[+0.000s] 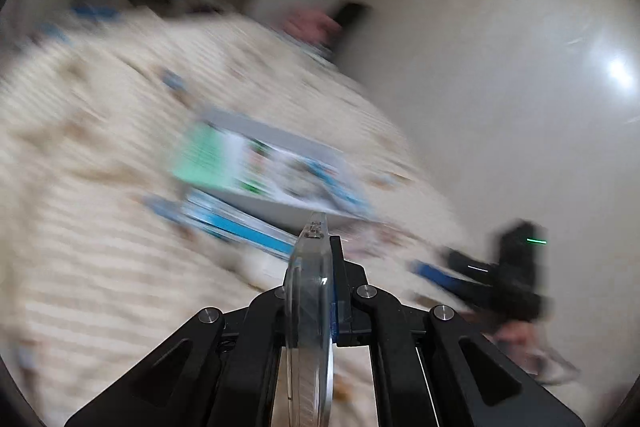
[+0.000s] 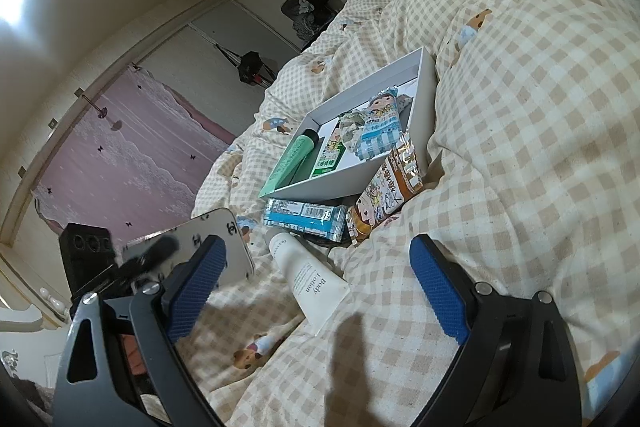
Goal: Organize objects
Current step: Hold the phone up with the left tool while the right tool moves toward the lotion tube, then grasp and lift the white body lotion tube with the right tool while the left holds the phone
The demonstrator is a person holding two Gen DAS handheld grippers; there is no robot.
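Observation:
My left gripper (image 1: pixel 320 239) is shut on a thin mirror (image 1: pixel 310 307), seen edge-on between its fingers; this view is blurred. The same mirror (image 2: pixel 192 251) shows flat at the left of the right wrist view. My right gripper (image 2: pixel 316 279) is open above the bed, and a white body lotion tube (image 2: pixel 316 287) lies on the quilt between its blue pads (image 2: pixel 436 291). Beyond it a grey-white box (image 2: pixel 376 83) holds a green tube (image 2: pixel 296 155) and snack packets (image 2: pixel 380 135). A blue packet (image 2: pixel 304 219) and a brown packet (image 2: pixel 384 195) lie just outside the box.
Everything rests on a soft, bumpy checked quilt (image 2: pixel 520 107). A pink curtain (image 2: pixel 132 155) and a black speaker (image 2: pixel 84 251) stand at the left, and clothes hang at the far wall. The other gripper (image 1: pixel 492 275) shows blurred at the right of the left wrist view.

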